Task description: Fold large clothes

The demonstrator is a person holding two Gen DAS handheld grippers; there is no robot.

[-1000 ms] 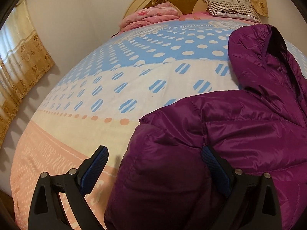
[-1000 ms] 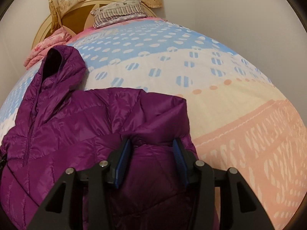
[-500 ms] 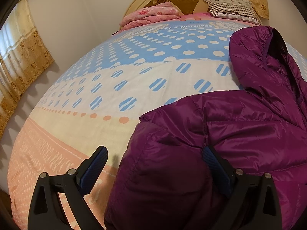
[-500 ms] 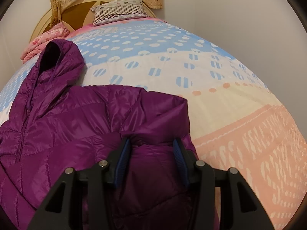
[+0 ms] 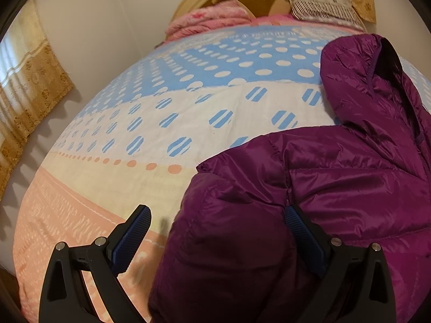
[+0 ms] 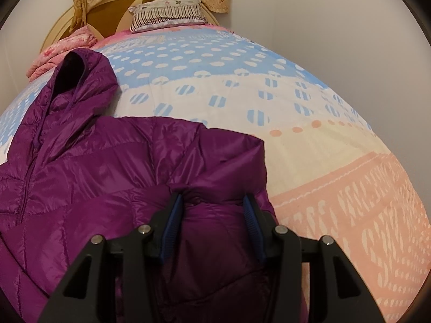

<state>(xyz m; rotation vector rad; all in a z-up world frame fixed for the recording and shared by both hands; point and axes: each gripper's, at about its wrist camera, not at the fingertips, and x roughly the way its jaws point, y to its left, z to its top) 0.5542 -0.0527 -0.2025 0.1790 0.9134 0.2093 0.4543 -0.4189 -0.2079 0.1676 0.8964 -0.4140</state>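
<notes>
Left claw point(image 5: 216, 224) low over purple jacket point(image 5: 336, 188), spread wide; right claw point(image 6: 212, 210) half-closed, pinching jacket fold.

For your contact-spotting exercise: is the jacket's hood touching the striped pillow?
Apart. The right wrist view shows bedspread between the hood and the pillow.

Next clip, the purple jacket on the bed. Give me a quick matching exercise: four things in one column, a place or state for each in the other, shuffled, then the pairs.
Things:
1. left gripper
2. right gripper
3. hood
4. pillow

Places or states:
A. at the headboard, striped edge
B. fingers wide apart, one over the bedspread, one on the jacket
C. lying flat, pointing toward the headboard
D. fingers closer together, a bunch of jacket fabric between them

Pairs: 1-B, 2-D, 3-C, 4-A
</notes>
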